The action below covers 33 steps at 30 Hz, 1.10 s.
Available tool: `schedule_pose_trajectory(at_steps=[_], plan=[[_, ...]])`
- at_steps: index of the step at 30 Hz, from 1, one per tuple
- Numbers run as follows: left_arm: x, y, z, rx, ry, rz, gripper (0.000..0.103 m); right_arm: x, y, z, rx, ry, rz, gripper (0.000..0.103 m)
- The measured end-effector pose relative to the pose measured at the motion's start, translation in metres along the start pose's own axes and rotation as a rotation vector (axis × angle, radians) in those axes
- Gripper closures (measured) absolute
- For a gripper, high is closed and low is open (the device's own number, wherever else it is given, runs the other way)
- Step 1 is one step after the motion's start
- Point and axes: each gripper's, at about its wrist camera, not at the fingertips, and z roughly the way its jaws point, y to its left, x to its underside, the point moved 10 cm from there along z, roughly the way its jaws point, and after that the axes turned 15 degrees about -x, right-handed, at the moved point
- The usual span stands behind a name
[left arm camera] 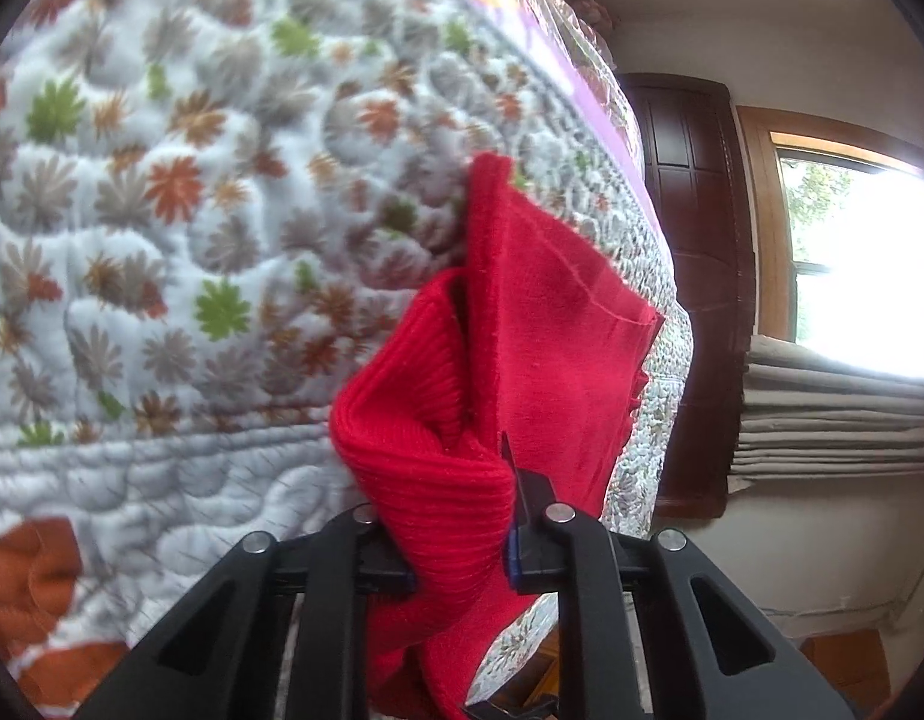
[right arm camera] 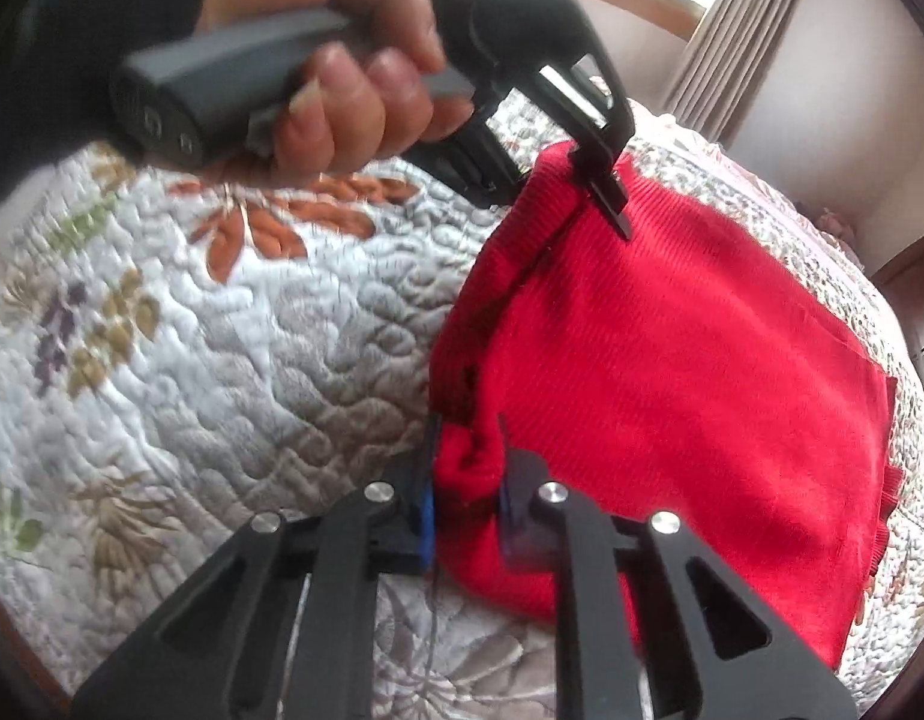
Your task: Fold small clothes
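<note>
Left tongs (left arm camera: 462,540) and right tongs (right arm camera: 468,480) both pinching red garment (right arm camera: 672,360) edge, floral quilt (right arm camera: 222,360) beneath

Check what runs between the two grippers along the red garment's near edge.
In the right wrist view, only the garment's ribbed hem spans from the right gripper up to the left gripper; both pinch that red knit garment.

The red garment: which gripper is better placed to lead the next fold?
Neither clearly: the left gripper and right gripper each clamp the red garment along one edge, so both should probably move together.
</note>
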Motion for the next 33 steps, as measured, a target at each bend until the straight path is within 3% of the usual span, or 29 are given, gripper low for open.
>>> schedule_pose_trajectory(at_steps=[5,20,33], plan=[[0.003,-0.029,-0.011,-0.026,-0.015,-0.013,0.085,-0.008,-0.013,-0.032,-0.043,-0.049,0.048,0.090],[0.005,-0.146,-0.048,-0.117,-0.049,0.025,0.085,-0.025,-0.052,-0.138,-0.044,-0.184,0.166,0.091],[0.020,-0.202,-0.053,-0.182,-0.081,0.033,0.085,-0.003,-0.086,-0.196,-0.029,-0.248,0.251,0.091]])
